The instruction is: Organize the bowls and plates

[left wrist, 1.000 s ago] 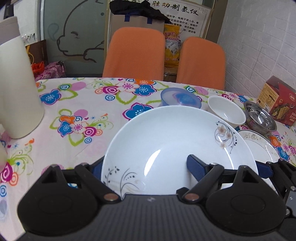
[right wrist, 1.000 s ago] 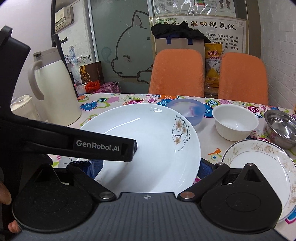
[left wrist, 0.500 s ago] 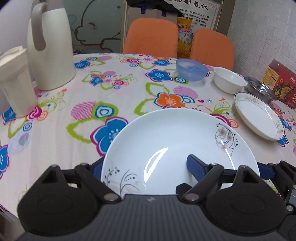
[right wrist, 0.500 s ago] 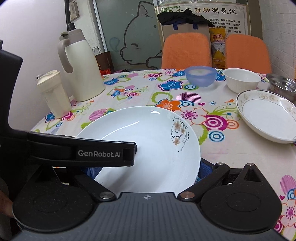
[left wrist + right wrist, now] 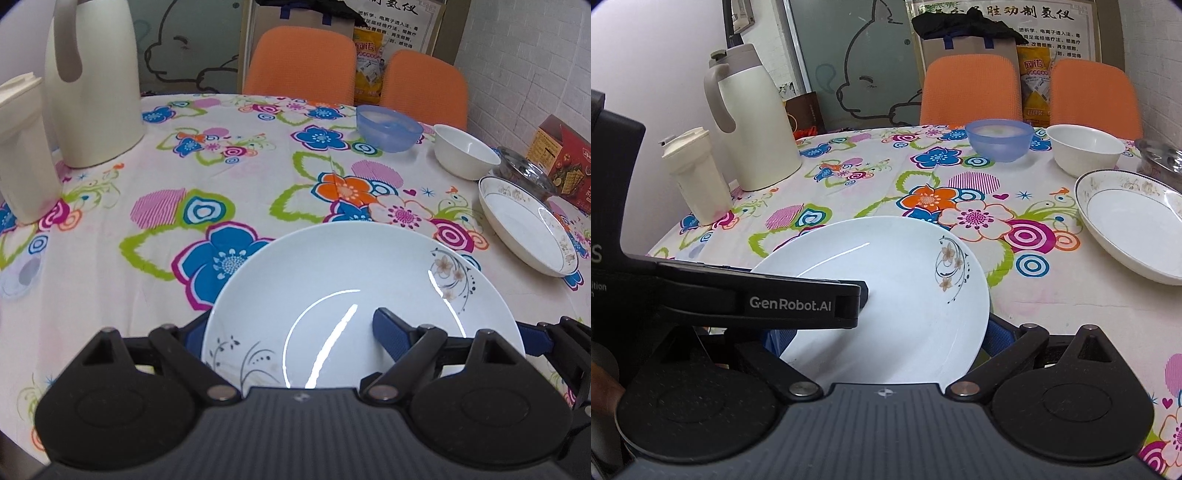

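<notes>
Plate point(image 5: 332, 280), white with flower sprigs, sits clamped at its near rim by both the left hand-held gripper point(image 5: 288, 332) and the right hand-held gripper point(image 5: 882, 339).

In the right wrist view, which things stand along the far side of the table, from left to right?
Cup → thermos → blue bowl → white bowl → steel bowl, cut by the picture edge.
</notes>
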A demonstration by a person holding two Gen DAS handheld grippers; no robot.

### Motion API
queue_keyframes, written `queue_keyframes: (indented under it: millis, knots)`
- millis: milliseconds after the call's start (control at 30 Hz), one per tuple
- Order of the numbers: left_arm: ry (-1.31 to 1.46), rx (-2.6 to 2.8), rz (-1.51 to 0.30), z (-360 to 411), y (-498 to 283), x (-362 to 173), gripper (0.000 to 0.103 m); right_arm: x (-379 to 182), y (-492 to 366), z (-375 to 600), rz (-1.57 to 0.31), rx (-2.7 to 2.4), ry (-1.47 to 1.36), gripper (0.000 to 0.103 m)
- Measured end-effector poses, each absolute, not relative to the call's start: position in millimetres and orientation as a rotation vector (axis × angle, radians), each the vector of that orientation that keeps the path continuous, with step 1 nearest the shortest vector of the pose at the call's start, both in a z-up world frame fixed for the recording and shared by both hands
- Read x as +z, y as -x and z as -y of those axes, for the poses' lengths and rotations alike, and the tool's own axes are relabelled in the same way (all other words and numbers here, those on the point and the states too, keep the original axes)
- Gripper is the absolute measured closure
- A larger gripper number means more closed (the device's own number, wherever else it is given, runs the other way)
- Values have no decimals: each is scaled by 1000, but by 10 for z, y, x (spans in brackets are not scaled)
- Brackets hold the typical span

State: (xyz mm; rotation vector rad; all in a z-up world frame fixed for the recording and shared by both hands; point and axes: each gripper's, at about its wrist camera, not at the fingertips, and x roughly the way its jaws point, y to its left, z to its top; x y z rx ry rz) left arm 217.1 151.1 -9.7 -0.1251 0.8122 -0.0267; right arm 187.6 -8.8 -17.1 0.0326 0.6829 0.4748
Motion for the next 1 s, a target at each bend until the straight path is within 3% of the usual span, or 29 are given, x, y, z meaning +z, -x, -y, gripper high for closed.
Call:
queue_keyframes:
  millis: [400, 1000]
  knots:
    - [50, -11, -697, -1421, -2107, 173, 9, -37, -1785, 262, -570, 396, -51, 16]
    - [6, -74, -693, -981, -2173, 308, 7, -92, -1814, 1340, -624, 236, -261, 16]
